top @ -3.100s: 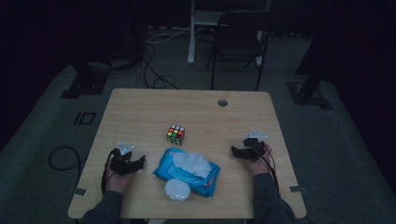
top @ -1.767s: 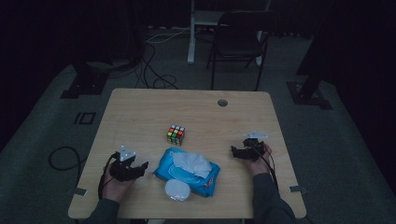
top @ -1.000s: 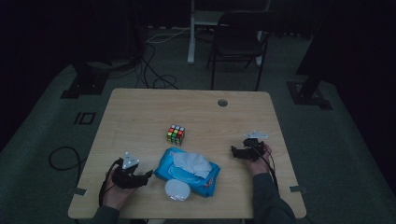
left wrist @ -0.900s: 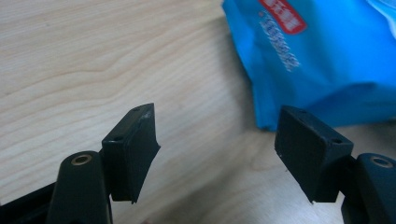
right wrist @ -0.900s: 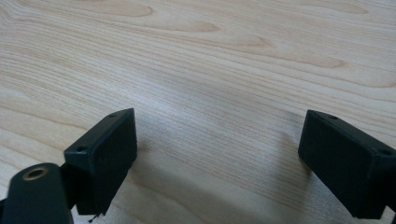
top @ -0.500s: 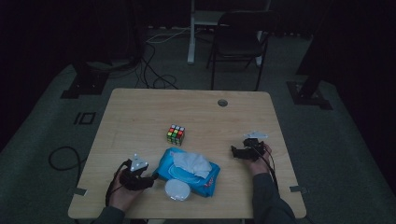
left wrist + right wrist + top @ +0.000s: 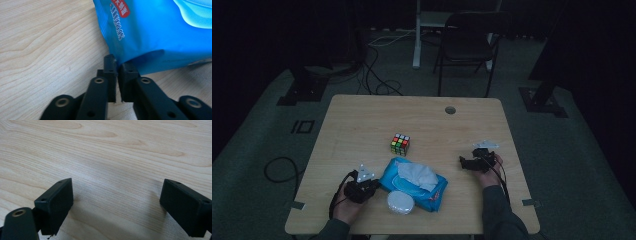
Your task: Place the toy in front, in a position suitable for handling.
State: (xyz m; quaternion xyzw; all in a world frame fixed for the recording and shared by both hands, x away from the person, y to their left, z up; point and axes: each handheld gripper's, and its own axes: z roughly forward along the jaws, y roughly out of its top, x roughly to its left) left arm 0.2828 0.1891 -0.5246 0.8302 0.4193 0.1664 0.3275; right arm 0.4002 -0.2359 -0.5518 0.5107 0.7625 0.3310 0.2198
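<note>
Since three seconds ago the left gripper (image 7: 368, 184) has travelled from the table's left edge toward the blue wipes pack (image 7: 413, 183) and now sits at that pack's near left corner, while the right gripper (image 7: 468, 163) has kept its place near the right edge. Largest of all is the wooden table (image 7: 362, 125), pale and grained, with a small round hole (image 7: 450, 109) near its far side. The wipes pack lies at the near middle, a white wipe (image 7: 418, 174) bunched on its top. A round white lid (image 7: 400, 202) rests just in front of the pack, touching it. A colourful puzzle cube (image 7: 400, 144) stands apart, farther back. In the left gripper view the jaws are nearly closed, a thin slit between them, their tips pressed against the pack's edge (image 7: 140, 61); whether they pinch the wrapper I cannot tell. In the right gripper view the jaws stand wide apart over bare wood, holding nothing.
</note>
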